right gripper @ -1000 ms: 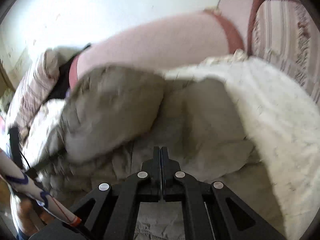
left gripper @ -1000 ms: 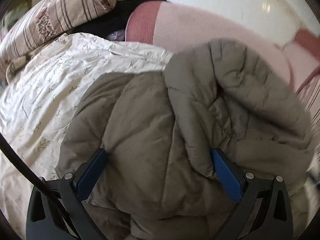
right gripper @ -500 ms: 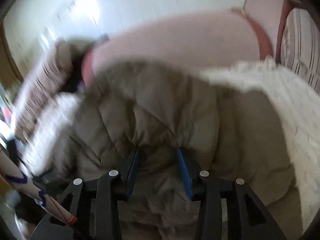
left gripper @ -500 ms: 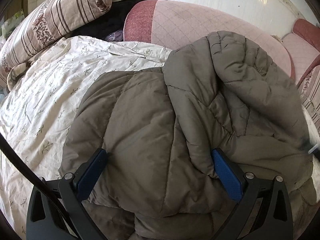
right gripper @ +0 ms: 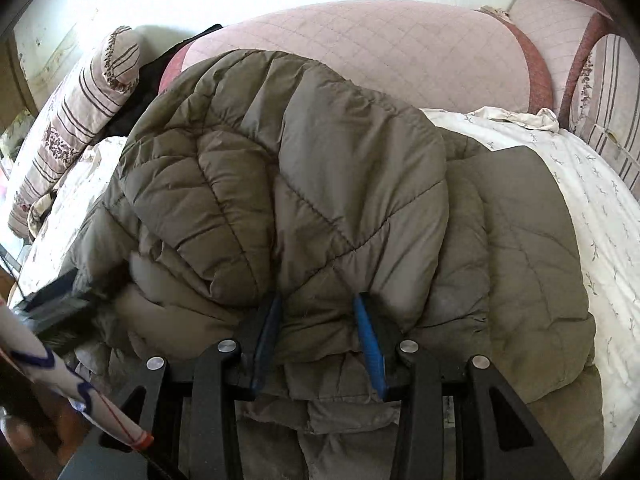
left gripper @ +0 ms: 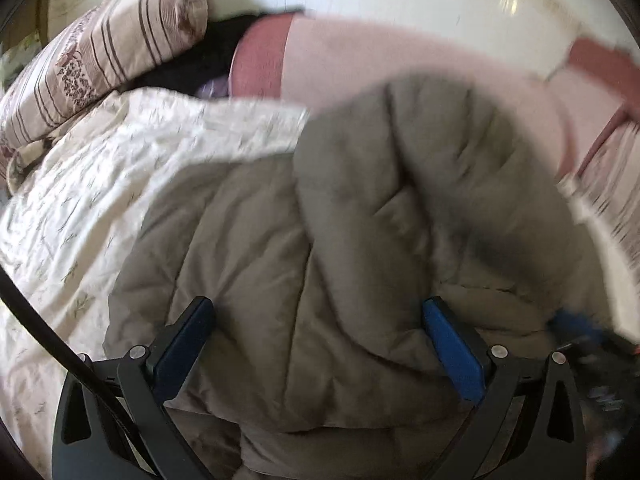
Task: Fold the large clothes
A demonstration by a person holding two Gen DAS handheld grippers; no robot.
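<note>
Since a second ago our right claw [right gripper: 316, 332] has parted, now straddling a jacket [right gripper: 304, 184] fold on the bed [right gripper: 600, 208]; left claw [left gripper: 316, 344] gapes wide, unclamped; one fold done, more left.

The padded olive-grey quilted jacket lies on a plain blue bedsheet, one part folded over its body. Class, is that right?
Not quite. The padded olive-grey quilted jacket lies on a cream bedsheet with a small leaf print, as the right wrist view shows; one part is indeed folded over its body.

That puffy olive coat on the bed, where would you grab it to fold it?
Judging by its pose, take the padded coat by its near hem edge, coming from the near side: the folded-over upper layer ends there in a thick lip.
</note>
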